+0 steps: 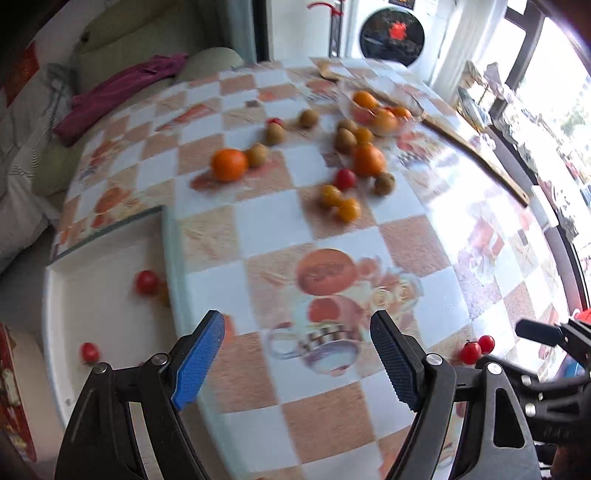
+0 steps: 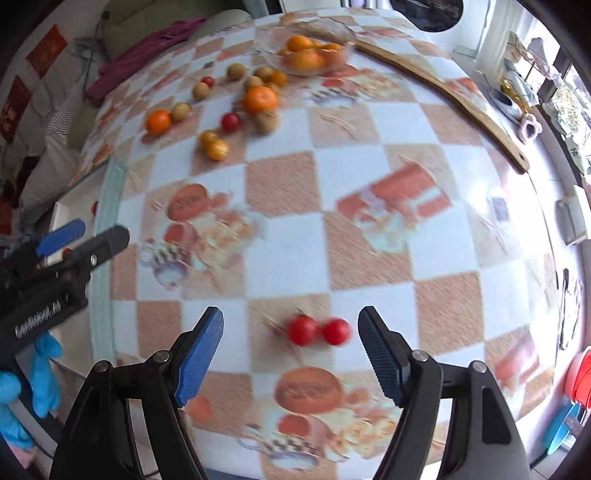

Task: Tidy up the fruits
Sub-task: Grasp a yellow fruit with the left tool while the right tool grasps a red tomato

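Note:
Fruit lies scattered on the checkered tablecloth: oranges (image 1: 229,164), brown kiwis (image 1: 275,133), red cherry tomatoes (image 1: 345,178) and small yellow tomatoes (image 1: 349,209). A glass bowl (image 1: 380,107) at the far side holds oranges. A white tray (image 1: 92,295) at the left holds red tomatoes (image 1: 146,281). Two red cherry tomatoes (image 2: 317,331) lie just ahead of my right gripper (image 2: 291,343), between its open fingers. My left gripper (image 1: 297,350) is open and empty above the table's near edge. The frames are motion-blurred.
A wooden stick (image 2: 443,88) lies along the far right of the table. A sofa with a purple cloth (image 1: 118,92) stands at the left. A washing machine (image 1: 391,31) stands behind the table. A window is at the right.

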`<state>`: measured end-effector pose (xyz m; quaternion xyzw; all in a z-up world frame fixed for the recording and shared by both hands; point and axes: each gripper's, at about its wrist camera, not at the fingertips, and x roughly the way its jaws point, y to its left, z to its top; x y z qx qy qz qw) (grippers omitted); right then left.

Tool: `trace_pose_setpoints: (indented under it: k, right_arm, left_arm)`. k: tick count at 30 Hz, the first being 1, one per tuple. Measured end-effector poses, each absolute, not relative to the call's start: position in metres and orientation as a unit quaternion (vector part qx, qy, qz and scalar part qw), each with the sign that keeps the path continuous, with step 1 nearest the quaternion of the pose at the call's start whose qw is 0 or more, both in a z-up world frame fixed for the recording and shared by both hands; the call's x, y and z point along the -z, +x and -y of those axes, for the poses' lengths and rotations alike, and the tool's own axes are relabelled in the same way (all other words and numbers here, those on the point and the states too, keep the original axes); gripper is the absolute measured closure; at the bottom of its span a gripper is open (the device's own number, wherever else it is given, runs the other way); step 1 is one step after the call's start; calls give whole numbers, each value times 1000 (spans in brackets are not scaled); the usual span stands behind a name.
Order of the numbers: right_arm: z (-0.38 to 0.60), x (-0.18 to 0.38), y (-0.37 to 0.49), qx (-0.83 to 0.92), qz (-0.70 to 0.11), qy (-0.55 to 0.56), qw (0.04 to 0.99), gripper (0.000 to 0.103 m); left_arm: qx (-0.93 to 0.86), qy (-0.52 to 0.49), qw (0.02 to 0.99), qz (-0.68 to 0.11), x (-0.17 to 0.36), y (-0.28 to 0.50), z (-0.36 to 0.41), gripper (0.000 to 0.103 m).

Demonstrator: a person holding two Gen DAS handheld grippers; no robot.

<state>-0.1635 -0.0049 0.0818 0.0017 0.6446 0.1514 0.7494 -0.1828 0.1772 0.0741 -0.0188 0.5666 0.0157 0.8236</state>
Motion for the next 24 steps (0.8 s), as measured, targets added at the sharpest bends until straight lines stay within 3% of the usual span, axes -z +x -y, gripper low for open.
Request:
trace_pose_setpoints:
  k: [7, 11, 13, 20, 22, 24]
  right_arm:
    - [35, -65, -179, -147, -652, -15, 743, 26]
    - [42, -58, -184, -153, -650, -25, 744, 46]
    - [41, -55, -184, -161, -649, -29, 743, 49]
    - [28, -51, -180, -193, -625, -63, 754, 51]
    - [26, -51, -177, -201, -619, -65, 757, 52]
    - [24, -51, -173, -206, -615, -68, 758, 54]
  left_arm:
    - [-10, -22, 812, -583, -47, -156, -152, 22]
    - [-15, -33, 813, -581, -41, -139, -146, 22]
    - [-18, -35, 815, -579, -39, -129, -143, 33]
    - [-39, -57, 812, -579, -29, -98, -143, 33]
    - [-42, -64, 811, -580, -26, -91, -143, 44]
    - [-46, -64, 811, -579, -24, -86, -141, 45]
